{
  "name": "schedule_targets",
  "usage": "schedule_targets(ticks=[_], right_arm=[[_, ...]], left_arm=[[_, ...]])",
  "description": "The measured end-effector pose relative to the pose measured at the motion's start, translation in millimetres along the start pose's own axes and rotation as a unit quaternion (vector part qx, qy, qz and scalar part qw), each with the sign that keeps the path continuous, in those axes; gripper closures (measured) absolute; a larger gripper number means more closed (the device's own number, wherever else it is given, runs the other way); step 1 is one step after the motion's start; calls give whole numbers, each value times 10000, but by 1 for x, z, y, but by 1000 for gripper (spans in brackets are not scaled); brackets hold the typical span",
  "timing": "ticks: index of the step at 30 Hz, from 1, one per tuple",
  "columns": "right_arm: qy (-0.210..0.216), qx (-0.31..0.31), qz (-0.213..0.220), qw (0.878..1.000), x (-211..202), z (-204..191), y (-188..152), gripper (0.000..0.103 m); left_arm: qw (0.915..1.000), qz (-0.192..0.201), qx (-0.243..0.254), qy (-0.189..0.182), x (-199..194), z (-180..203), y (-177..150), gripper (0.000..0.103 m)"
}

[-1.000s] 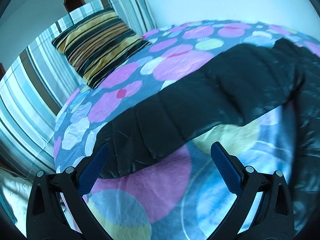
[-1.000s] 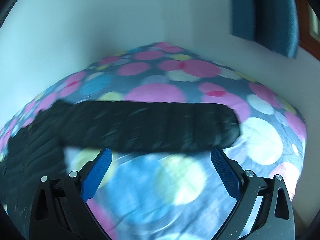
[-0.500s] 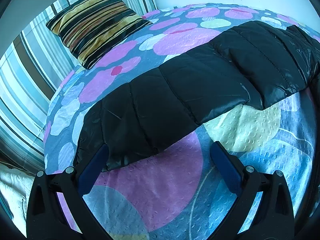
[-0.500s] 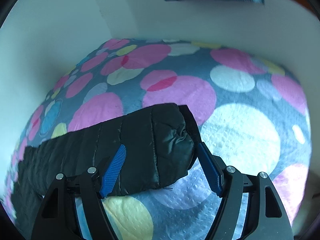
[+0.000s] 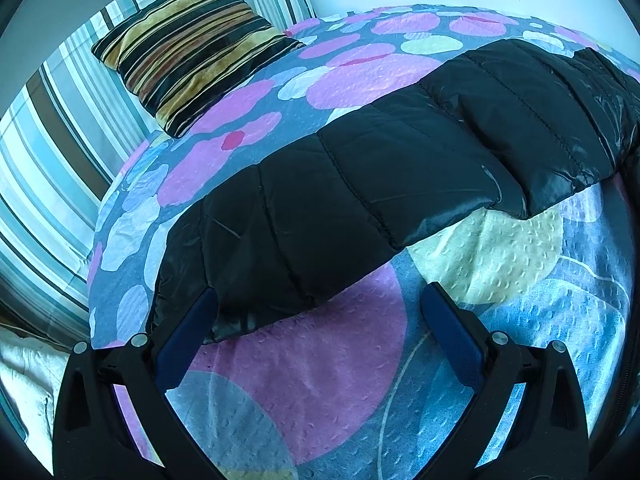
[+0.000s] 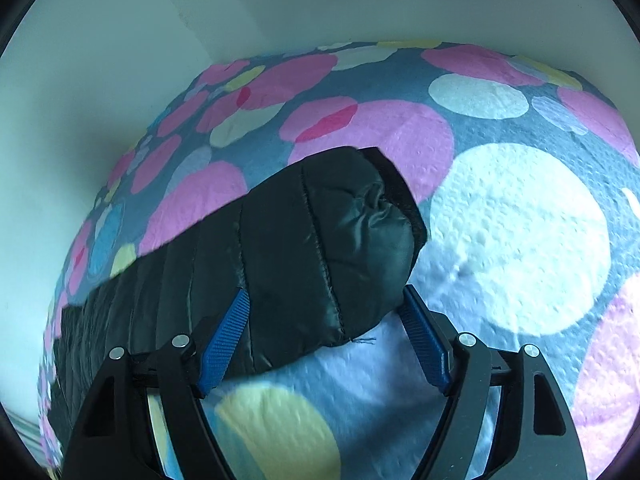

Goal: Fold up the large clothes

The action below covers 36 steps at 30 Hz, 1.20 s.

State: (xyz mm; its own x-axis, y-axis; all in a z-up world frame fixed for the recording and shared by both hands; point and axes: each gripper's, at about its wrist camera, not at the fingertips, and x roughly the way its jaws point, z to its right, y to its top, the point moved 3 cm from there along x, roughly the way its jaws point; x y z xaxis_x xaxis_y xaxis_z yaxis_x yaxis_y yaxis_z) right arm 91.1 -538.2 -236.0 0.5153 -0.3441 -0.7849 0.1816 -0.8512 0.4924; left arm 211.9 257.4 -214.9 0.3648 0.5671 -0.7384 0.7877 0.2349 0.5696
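A black quilted puffer jacket lies spread on a bedspread with coloured dots. One of its sleeves [image 5: 360, 184] runs across the left wrist view. My left gripper [image 5: 320, 308] stands open at that sleeve's cuff end, and the left fingertip [image 5: 196, 316] overlaps the cuff corner. In the right wrist view the other sleeve's end [image 6: 320, 248] sits between the blue pads of my right gripper [image 6: 324, 312]. Those jaws are opening slightly. The left pad [image 6: 228, 332] lies over the fabric and the right pad [image 6: 420, 340] stands at the cuff's edge, with no clear squeeze.
A striped cushion [image 5: 188, 52] leans at the bed's head against striped bedding [image 5: 48, 184]. A white wall [image 6: 100, 60] borders the bed's far side and corner. The dotted bedspread [image 6: 520, 232] stretches bare to the right of the sleeve.
My right gripper swung over to the sleeve's end, rolled, and narrowed its jaws around it. My left gripper sank closer to its sleeve's cuff, then held still.
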Motion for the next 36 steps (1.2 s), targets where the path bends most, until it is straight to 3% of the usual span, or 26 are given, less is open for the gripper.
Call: schedule_targets(ticks=[4,6,8,11,15,19,27,32,36], right_arm=[[8,285,149,9995,8,1,6,28],[-29,319,256,9992,9,0,7,53],[190,423,256,9986,12,-1,7,70],[447,499,276,9974,13,-7,10,85],[621,97,595,9963,-11,-40,12,91],[864,-825,941,9884,-41,-103,2,93],[1675,-2576,932,9471,-77,-259,-73,93],[2117,-3512,706,9093,-87,-353,-149,94],[2422,-4091,521,8782,-96,-400,-212,94]], left_arm=[[10000,-3,-3,-5,0,0,0,2],[10000,-1,5,4,0,0,0,2],[10000,1,17,14,0,-1,0,2],[10000,11,46,55,-2,-1,1,2],[10000,10,55,68,-2,0,1,2],[9999,26,88,112,-4,0,1,2],[10000,-10,-6,-12,-3,-1,1,2],[10000,-20,-39,-56,-2,-4,1,2],[10000,-23,-51,-69,-2,-4,1,2]])
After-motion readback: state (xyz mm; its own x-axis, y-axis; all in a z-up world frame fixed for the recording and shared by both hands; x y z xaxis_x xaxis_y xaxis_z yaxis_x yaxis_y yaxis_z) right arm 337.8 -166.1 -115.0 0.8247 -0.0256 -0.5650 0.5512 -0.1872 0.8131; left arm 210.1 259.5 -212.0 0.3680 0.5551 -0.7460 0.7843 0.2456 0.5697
